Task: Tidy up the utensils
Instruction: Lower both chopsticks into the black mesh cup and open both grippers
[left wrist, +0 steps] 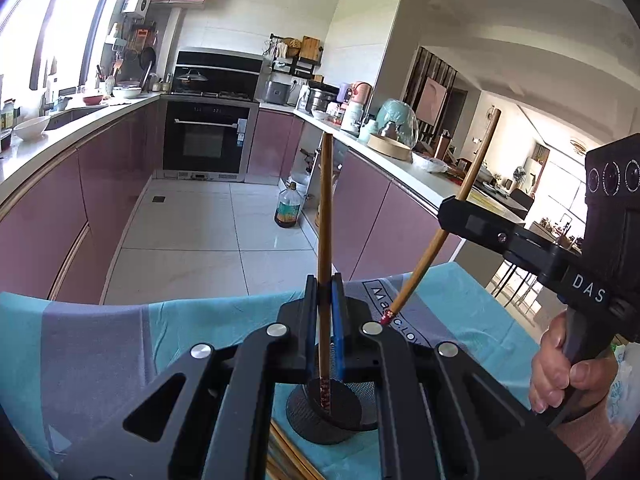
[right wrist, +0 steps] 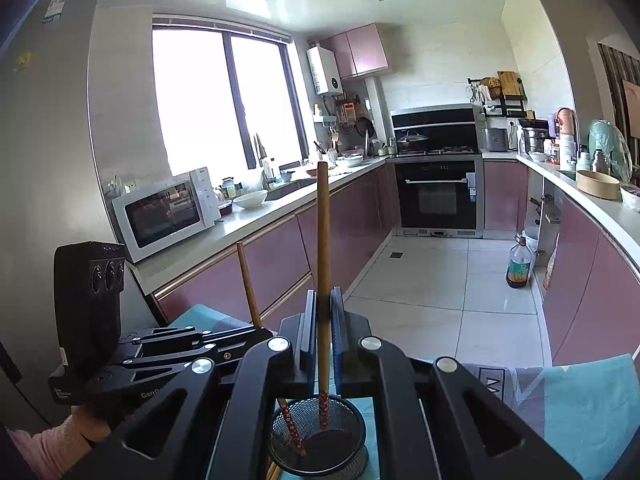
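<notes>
White letters "DAS" stand on the black body of the right gripper (left wrist: 452, 216), as the left wrist view shows it; on the grey band of the cloth (left wrist: 120, 320) a boxed line begins "Ma" and runs on to "c.Lo", the middle hidden; in the right wrist view the left gripper (right wrist: 260, 330) bears "Gen", cut off; its small white label and the stickers on the oven (right wrist: 438, 194) are too small to read.

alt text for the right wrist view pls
The right gripper is shut on a wooden chopstick, its patterned tip lowered into a black mesh holder. The left gripper beside it holds a second chopstick there too, a kitchen behind.
</notes>
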A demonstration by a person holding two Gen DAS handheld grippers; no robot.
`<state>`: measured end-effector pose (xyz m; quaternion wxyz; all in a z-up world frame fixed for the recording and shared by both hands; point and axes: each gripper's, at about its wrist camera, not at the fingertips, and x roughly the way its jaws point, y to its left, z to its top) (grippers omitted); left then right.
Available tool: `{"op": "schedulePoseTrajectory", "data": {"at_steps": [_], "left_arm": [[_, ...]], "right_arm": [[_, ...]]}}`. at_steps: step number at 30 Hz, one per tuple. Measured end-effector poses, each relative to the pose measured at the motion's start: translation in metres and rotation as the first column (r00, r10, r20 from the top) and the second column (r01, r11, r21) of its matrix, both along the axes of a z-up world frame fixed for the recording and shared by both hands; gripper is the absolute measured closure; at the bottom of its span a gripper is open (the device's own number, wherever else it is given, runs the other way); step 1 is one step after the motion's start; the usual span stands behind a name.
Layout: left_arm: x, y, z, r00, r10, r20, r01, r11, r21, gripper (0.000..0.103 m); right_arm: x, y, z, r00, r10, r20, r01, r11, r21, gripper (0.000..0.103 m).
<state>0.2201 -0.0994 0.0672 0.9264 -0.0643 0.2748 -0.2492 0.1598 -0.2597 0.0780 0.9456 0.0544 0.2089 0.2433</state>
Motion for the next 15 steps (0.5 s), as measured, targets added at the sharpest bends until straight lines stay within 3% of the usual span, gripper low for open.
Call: {"op": "schedulePoseTrajectory", "data": {"at_steps": [9,15], "left_arm": [[0.020,0.006,-0.033,0.998,-0.029,-0.050,0.030,0.999,0.028,0.096],[0.040,0.009,-0.045,0.997,-0.016,-0.077,0.018,0.999,0.030,0.095]], "right_arm": [[0.024,0.017,-0.037,0.980,0.034,-0.198,-0.050,0.996,-0.077,0.098],[0.040,0.022,-0.050,0.966,0.021,-0.258,-0.045,0.995,-0.087,0.097]]}}
